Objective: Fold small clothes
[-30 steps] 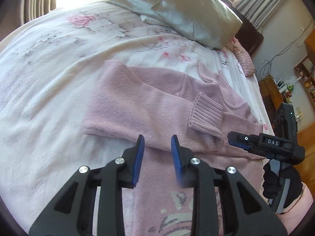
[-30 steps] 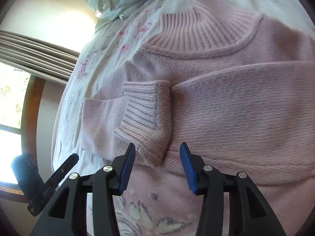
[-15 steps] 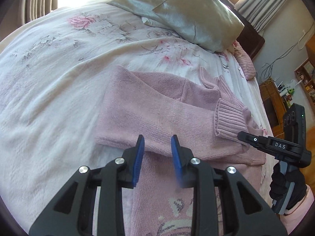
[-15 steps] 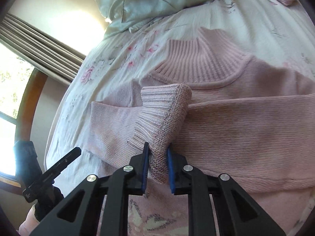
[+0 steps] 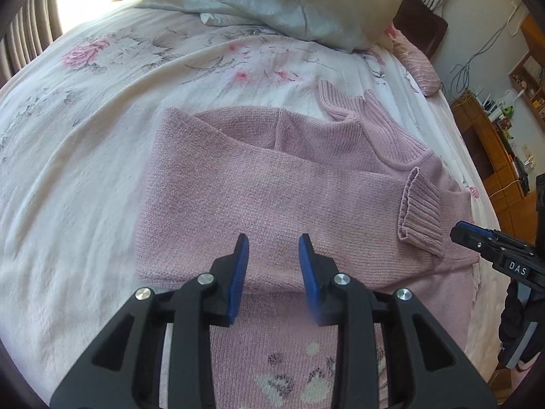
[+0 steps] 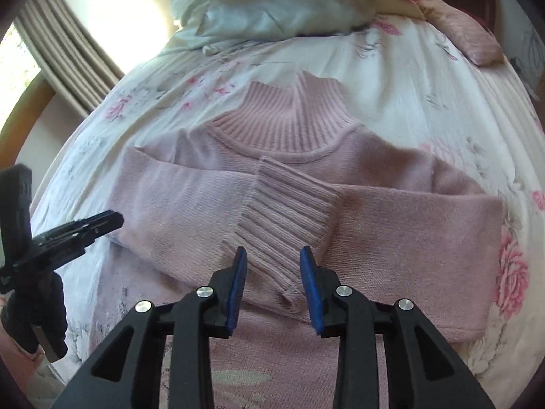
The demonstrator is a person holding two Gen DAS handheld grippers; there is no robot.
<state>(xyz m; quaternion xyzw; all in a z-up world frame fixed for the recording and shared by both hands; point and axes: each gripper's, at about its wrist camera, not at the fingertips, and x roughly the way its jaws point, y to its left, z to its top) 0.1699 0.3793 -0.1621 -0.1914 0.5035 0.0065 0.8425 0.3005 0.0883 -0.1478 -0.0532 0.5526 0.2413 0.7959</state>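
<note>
The pink sweater (image 6: 391,238) lies flat on the bed (image 5: 85,170) with both sleeves folded crosswise over its chest, the ribbed cuff (image 6: 289,218) just ahead of the right gripper (image 6: 273,284), whose fingers stand apart and empty, like those of the left gripper (image 5: 273,271).

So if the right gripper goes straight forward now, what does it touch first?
Most likely the ribbed cuff of the pink sweater's folded sleeve, lying directly ahead of the right gripper; depth is uncertain.
</note>
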